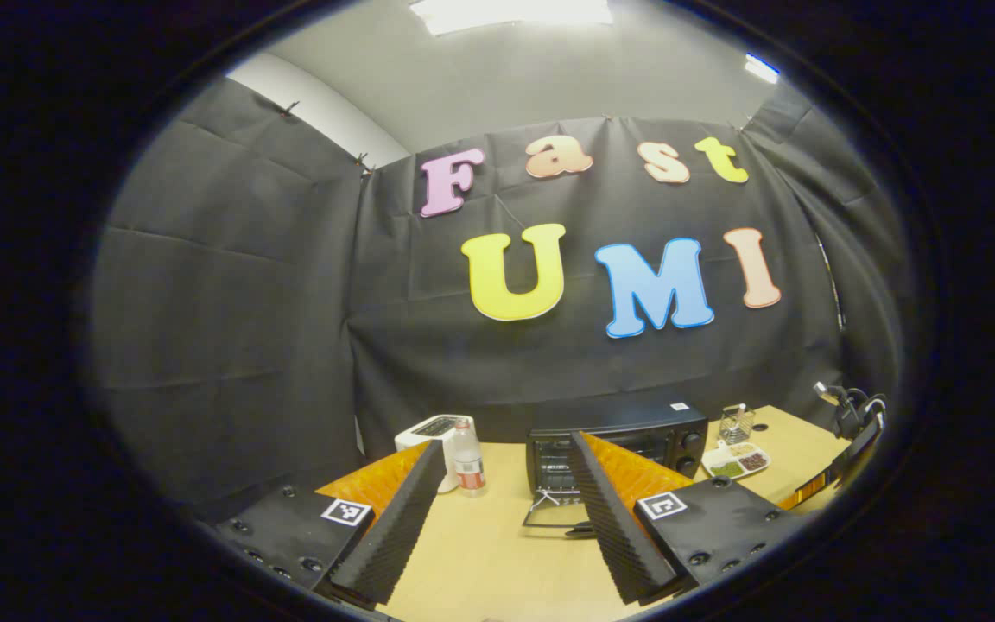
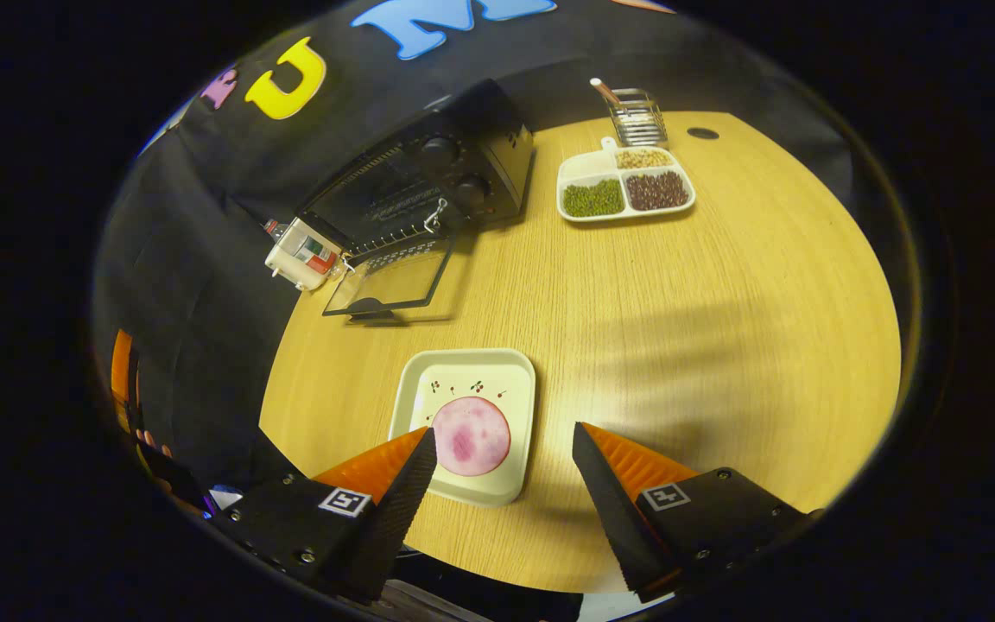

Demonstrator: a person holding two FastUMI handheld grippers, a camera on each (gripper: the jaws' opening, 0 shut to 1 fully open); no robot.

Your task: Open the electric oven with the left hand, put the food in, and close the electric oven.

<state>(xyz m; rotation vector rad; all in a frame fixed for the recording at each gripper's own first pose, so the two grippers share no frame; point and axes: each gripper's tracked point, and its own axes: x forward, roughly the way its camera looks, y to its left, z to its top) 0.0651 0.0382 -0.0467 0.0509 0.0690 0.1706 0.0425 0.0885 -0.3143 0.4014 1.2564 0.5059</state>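
The black electric oven (image 1: 617,447) (image 2: 428,186) stands at the back of the wooden table, its glass door (image 2: 389,281) (image 1: 554,514) folded down flat. My left gripper (image 1: 506,471) is open and held back from the oven, with nothing between its fingers. A pink round slice of food (image 2: 470,435) lies on a square white plate (image 2: 472,371) near the table's front. My right gripper (image 2: 504,453) hangs open just above the plate's near edge, fingers either side of the food, not touching it. The other gripper (image 1: 852,432) shows far right in the left gripper view.
A divided white dish of beans (image 2: 625,186) (image 1: 735,460) and a wire holder (image 2: 636,117) (image 1: 735,423) sit right of the oven. A white toaster (image 1: 437,436) (image 2: 301,255) and a small bottle (image 1: 466,462) stand to its left. A hand (image 2: 152,445) shows at the left edge.
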